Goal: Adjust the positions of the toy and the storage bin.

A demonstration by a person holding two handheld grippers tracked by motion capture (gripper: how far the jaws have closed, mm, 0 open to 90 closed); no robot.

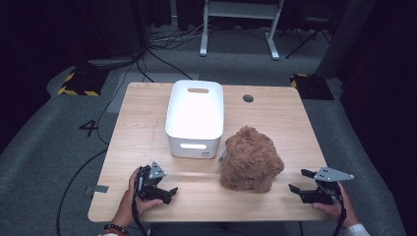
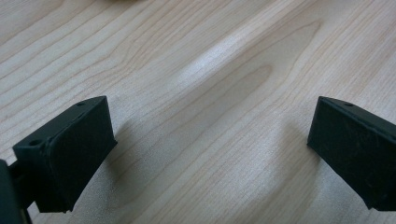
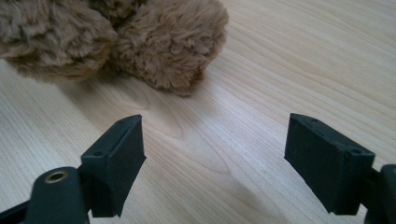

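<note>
Shaggy brown plush toy [image 1: 251,160], smooth white plastic bin [image 1: 194,118], matt pale wood-grain table [image 1: 275,118]

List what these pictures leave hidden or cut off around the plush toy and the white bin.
- White bin: high view, glare washes out its inside; contents unreadable.
- Brown plush toy: high view, it lies as a lump; face not visible.
- Same toy: right gripper view, top and left edges crop it.

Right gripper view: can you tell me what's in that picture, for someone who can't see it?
A fluffy brown stuffed toy lies on a light wooden table, filling the top left of the picture. In front of it, the right gripper hovers with its two black fingers spread wide apart, nothing between them and not touching the toy.
</note>
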